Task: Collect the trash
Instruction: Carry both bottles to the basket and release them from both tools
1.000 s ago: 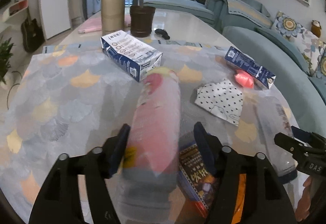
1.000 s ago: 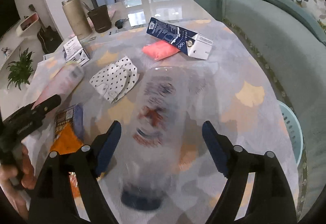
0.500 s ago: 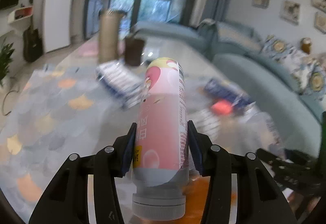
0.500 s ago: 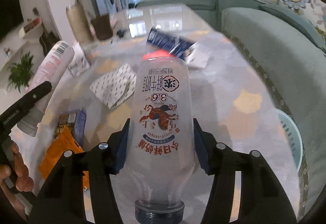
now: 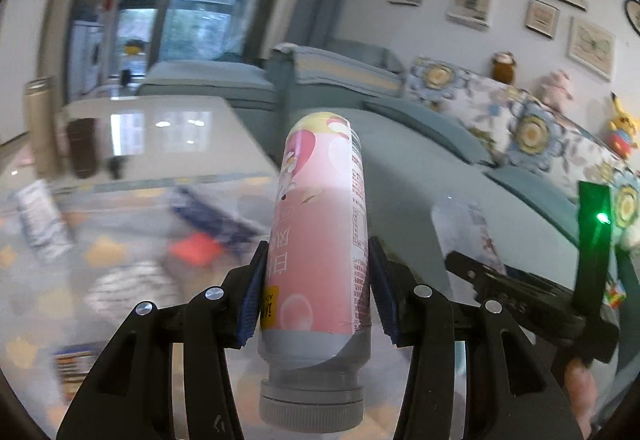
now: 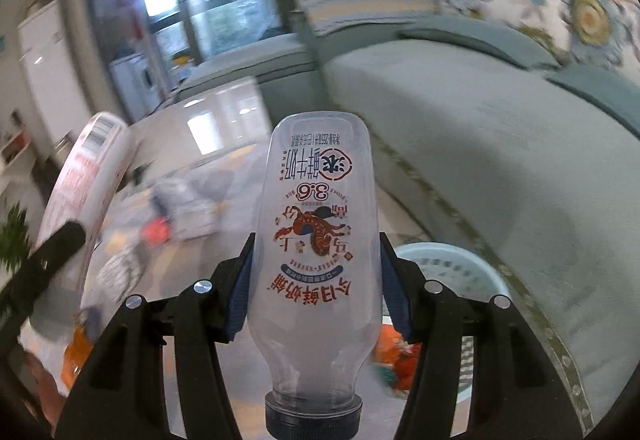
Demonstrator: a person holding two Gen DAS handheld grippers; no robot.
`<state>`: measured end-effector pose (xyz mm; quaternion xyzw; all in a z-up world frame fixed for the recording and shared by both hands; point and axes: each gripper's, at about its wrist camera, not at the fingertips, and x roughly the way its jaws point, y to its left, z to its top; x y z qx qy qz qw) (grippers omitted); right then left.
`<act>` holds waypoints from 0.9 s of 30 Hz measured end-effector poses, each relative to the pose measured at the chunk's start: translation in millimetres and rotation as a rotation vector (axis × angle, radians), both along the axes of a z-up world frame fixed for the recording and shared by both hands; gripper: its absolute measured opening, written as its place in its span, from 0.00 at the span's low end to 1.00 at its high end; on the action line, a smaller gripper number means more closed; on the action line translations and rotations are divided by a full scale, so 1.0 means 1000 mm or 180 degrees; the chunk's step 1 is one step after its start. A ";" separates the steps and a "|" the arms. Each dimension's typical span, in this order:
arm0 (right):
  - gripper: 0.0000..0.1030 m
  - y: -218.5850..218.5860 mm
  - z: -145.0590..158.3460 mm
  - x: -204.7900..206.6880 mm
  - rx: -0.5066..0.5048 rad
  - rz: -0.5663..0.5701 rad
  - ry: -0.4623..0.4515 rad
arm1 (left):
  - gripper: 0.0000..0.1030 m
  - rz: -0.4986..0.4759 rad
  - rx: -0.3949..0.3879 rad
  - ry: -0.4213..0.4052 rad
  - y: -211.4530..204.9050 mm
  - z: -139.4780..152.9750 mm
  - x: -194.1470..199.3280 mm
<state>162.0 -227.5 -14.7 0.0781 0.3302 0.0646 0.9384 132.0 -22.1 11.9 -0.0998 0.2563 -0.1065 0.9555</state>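
Trash in two pieces is already in hand, each held clear of the worktop (image 5: 192, 143) for carrying. Left wrist view: the pink bottle (image 5: 320, 224) lies along the axis of the left claw (image 5: 316, 284), cap toward the camera, the blue pads (image 5: 251, 292) pressed against its lower label on both sides; gripping near the heavier capped end should limit swinging. More litter remains on the patterned cloth beyond, a blue carton (image 5: 212, 220) and an orange-red scrap (image 5: 196, 248), though blur leaves their exact form uncertain. The right claw (image 5: 516, 288) shows at the right edge with its own load. Right wrist view: the clear milk bottle (image 6: 316, 240), also cap toward the camera, is clamped across its body by the right claw (image 6: 316, 276), jaws closed to the bottle's width. The pale blue basket (image 6: 444, 260) stands low beside the sofa (image 6: 480, 111), just behind the right finger, probably the destination for both bottles. The pink bottle (image 6: 84, 183) appears at left, well apart from the clear one.
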 end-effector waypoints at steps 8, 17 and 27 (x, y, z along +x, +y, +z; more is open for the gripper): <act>0.51 -0.068 -0.036 0.030 -0.0030 -0.0519 0.0325 | 0.44 -0.0382 -0.0300 0.0290 -0.064 -0.032 0.042; 0.52 -0.096 -0.076 0.051 0.0086 -0.0690 0.0710 | 0.53 -0.0593 -0.0331 0.0560 -0.105 -0.069 0.063; 0.53 -0.111 -0.078 0.044 0.0279 -0.0736 0.0717 | 0.63 -0.0512 -0.0216 0.0484 -0.091 -0.059 0.056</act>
